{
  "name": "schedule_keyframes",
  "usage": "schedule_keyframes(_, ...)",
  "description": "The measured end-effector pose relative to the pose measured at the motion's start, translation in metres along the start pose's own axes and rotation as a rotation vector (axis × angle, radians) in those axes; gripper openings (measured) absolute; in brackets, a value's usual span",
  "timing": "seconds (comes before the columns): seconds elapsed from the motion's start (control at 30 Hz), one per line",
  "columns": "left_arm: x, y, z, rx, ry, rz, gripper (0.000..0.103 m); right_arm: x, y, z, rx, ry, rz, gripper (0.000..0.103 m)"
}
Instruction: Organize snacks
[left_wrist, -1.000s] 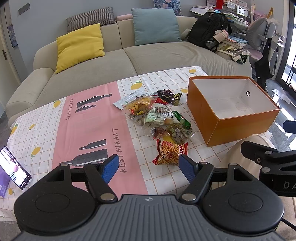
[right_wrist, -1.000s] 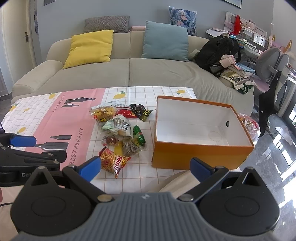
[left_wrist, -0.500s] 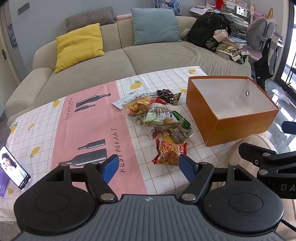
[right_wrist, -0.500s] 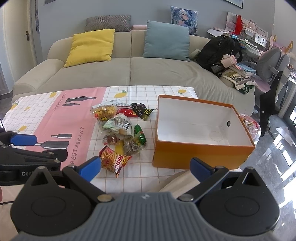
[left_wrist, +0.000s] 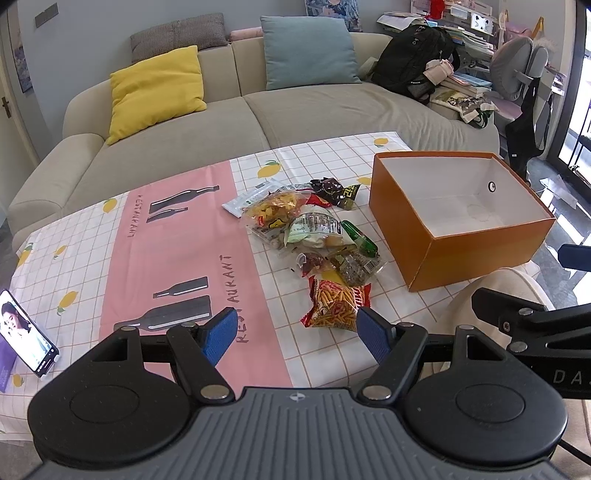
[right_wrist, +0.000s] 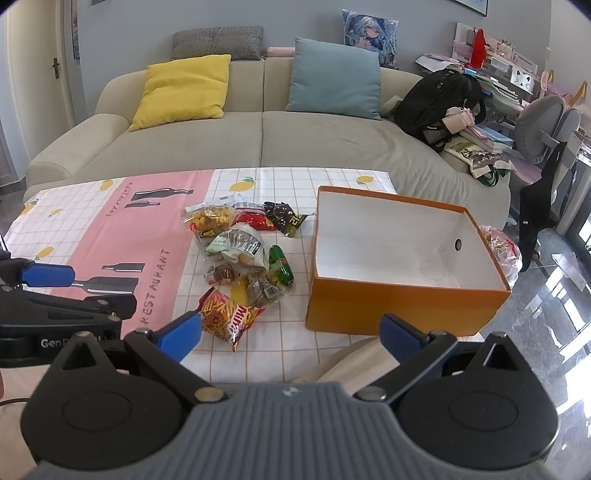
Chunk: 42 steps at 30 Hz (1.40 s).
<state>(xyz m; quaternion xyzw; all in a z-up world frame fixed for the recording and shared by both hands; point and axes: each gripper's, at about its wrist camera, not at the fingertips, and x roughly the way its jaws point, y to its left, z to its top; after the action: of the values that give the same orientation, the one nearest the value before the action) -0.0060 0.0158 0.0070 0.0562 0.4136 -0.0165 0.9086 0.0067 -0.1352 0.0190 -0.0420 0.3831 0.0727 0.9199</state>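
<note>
A pile of snack packets (left_wrist: 314, 232) lies mid-table on the patterned cloth; it also shows in the right wrist view (right_wrist: 240, 254). Nearest me is a red packet of orange sticks (left_wrist: 338, 304), also in the right wrist view (right_wrist: 229, 317). An empty orange box (left_wrist: 476, 251) with a white inside stands right of the pile, seen too in the right wrist view (right_wrist: 399, 306). My left gripper (left_wrist: 297, 334) is open and empty, above the table's near edge just short of the red packet. My right gripper (right_wrist: 290, 332) is open and empty, near the front edge between packet and box.
A phone (left_wrist: 27, 338) leans at the table's left edge. A beige sofa (left_wrist: 221, 122) with yellow and blue cushions runs behind the table. A black backpack (right_wrist: 439, 99) and a grey chair (right_wrist: 546, 125) stand at the right. A bag of sweets (right_wrist: 502, 247) lies beyond the box.
Both grippers have drifted slightly; the scene has shifted a little in each view. Both stay open and empty. The snacks and box have not moved.
</note>
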Motion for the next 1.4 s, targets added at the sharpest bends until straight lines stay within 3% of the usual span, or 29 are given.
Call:
schedule_keyframes(0.33,-0.001,-0.004,0.001,0.028,-0.048,-0.020,0.075,0.003,-0.008,0.000,0.033,-0.030,0.011,0.100)
schedule_keyframes(0.47,0.002,0.002,0.003,0.012,-0.069,-0.063,0.068,0.010,-0.008,0.002,0.005,-0.055,0.006,0.100)
schedule_keyframes(0.77,0.021,0.018,0.007,-0.013,-0.067,-0.147,0.079,0.041,-0.005,0.006,-0.051,-0.079,0.068,0.100)
schedule_keyframes(0.97,0.045,0.039,0.011,-0.068,-0.012,-0.197,0.080,0.073,-0.002,0.020,-0.096,-0.062,0.103,0.099)
schedule_keyframes(1.03,0.056,0.046,0.012,-0.086,0.013,-0.212,0.080,0.084,0.000,0.025,-0.130,-0.050,0.114,0.095)
schedule_keyframes(1.1,0.069,0.052,0.013,-0.113,0.043,-0.248,0.080,0.094,0.004,0.030,-0.160,-0.033,0.134,0.083)
schedule_keyframes(1.17,0.079,0.055,0.015,-0.134,0.068,-0.283,0.079,0.105,0.008,0.033,-0.195,-0.021,0.146,0.080)
schedule_keyframes(1.27,0.095,0.057,0.018,-0.134,0.108,-0.283,0.077,0.121,0.017,0.033,-0.274,-0.005,0.170,0.068)
schedule_keyframes(1.4,0.117,0.057,0.020,-0.108,0.165,-0.270,0.073,0.142,0.032,0.025,-0.371,0.061,0.242,0.067)
